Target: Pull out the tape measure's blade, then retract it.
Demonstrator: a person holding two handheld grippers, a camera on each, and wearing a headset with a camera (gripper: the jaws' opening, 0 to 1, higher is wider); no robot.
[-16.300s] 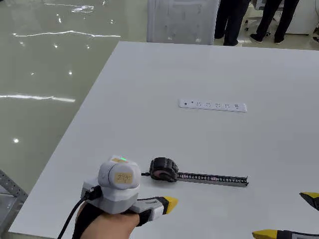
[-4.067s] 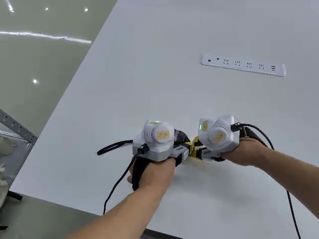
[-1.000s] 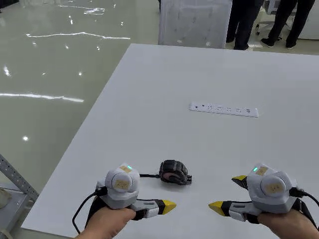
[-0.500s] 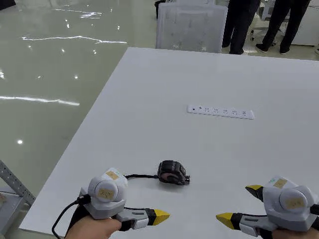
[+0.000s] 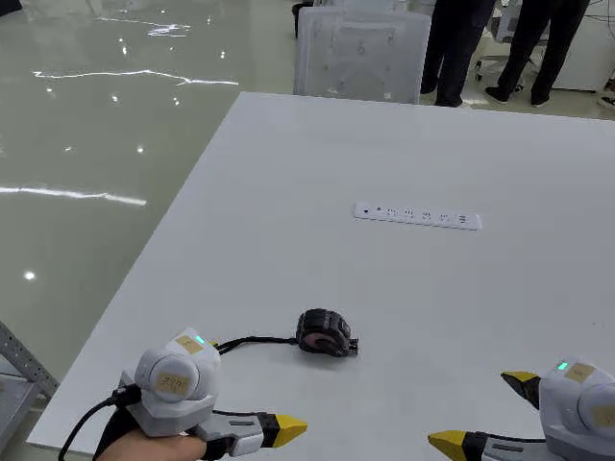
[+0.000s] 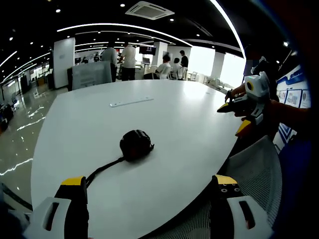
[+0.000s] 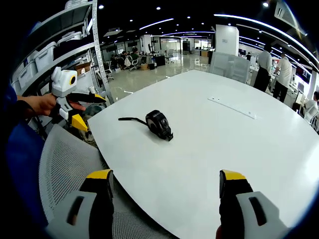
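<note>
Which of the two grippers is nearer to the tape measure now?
The left gripper; the tape measure lies just ahead of its tip, its black strap trailing toward it. The right gripper is farther off.

Left gripper (image 6: 149,182) and right gripper (image 5: 485,413) low, well apart, jaws wide and empty, tips toward each other.

Bench layout.
I see the tape measure (image 5: 325,332) lower centre on the table (image 5: 240,211), power strip (image 5: 417,215) well behind it.

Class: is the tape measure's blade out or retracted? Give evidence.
Retracted: no blade extends from the tape measure; just its black strap trails across the table.
</note>
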